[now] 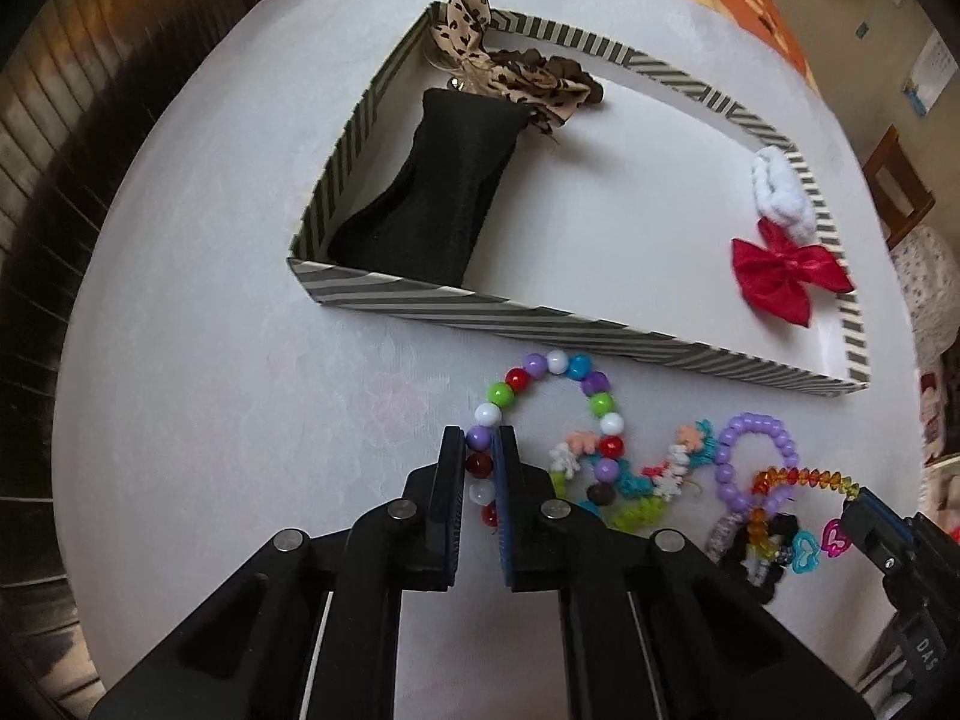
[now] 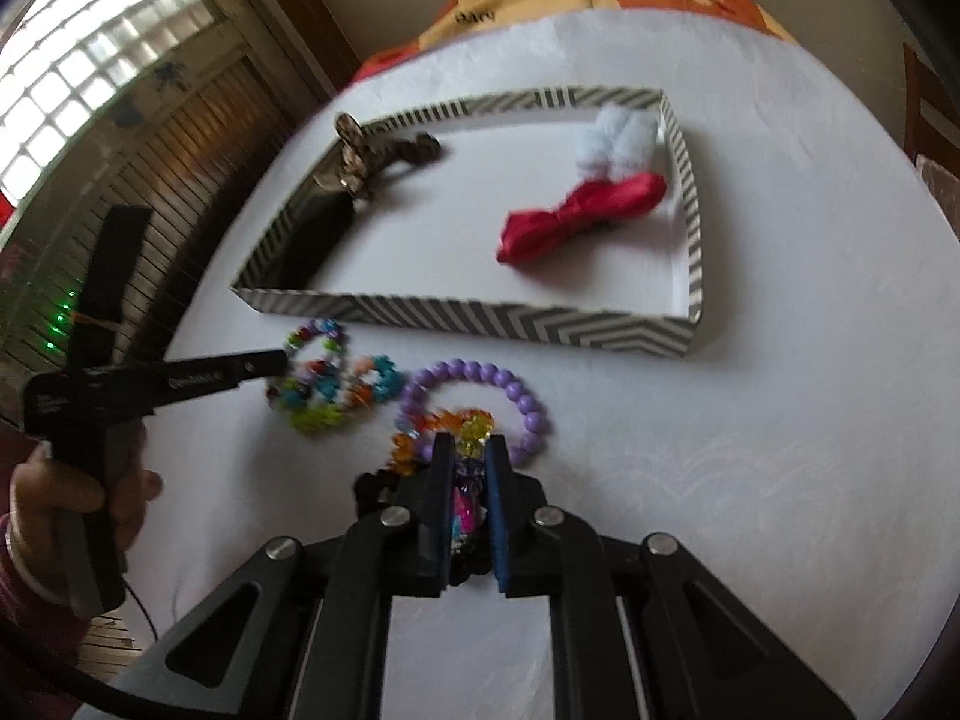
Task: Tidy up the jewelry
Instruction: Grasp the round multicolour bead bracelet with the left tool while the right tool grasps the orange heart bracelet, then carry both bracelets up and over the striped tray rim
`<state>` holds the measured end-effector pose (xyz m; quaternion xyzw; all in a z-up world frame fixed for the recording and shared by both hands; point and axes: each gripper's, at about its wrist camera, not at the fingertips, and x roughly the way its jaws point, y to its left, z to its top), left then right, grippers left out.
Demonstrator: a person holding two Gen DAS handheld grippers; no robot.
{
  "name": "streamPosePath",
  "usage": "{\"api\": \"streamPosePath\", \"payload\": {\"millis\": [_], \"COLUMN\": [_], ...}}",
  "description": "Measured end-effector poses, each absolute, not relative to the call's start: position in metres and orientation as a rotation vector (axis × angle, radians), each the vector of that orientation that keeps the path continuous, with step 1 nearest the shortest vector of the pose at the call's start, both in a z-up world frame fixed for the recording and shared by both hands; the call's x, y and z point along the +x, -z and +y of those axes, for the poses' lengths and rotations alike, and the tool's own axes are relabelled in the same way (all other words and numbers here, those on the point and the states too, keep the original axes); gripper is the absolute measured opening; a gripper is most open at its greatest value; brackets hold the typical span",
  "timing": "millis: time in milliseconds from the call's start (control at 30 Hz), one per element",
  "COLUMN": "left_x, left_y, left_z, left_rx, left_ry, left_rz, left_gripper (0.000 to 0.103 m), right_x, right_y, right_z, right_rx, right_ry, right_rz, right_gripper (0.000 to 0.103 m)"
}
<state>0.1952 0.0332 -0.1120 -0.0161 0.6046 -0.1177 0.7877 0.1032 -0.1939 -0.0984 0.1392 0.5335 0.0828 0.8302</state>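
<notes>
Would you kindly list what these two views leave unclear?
- Left wrist view: right gripper cut off by the edge; its grip unseen.
- Right wrist view: bracelets smeared by blur; beads indistinct.
- Right wrist view: black stand mostly hidden behind the striped tray wall.

The left gripper (image 1: 481, 450) has its jaws clamped on one side of a multicoloured bead bracelet (image 1: 543, 414), with a purple, a dark red and a white bead pinched between the pads; the rest of the loop arcs ahead and to the right of the jaws. Just right of them lies a tangle of small flower-shaped bands (image 1: 636, 480), then a purple bead bracelet (image 1: 757, 450). Further right, the right gripper (image 1: 864, 525) bites the end of an orange faceted bracelet (image 1: 804, 477). Beyond the jaws sits a striped tray (image 1: 540, 312) holding a black pouch (image 1: 438, 180), a leopard-print bow (image 1: 480, 54), a white scrunchie (image 1: 783, 192) and a red bow (image 1: 786, 270).
</notes>
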Motion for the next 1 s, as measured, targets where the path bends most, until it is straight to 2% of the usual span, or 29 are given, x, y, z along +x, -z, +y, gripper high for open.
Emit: {"api": "streamPosePath", "payload": {"millis": [500,1000], "left_x": [0.169,0.175], "left_y": [0.018,-0.023], "left_z": [0.043,0.015], "left_rx": [-0.08,-0.003], "left_ry": [0.269,0.271], "left_rz": [1.139,1.033], "left_gripper": [0.0,0.0], "right_x": [0.093,0.102], "right_y": [0.029,0.013], "right_z": [-0.198,-0.205], "right_rx": [0.265,0.239], "right_ry": [-0.243,-0.264], "right_rz": [0.98,0.954], "right_gripper": [0.01,0.01]}}
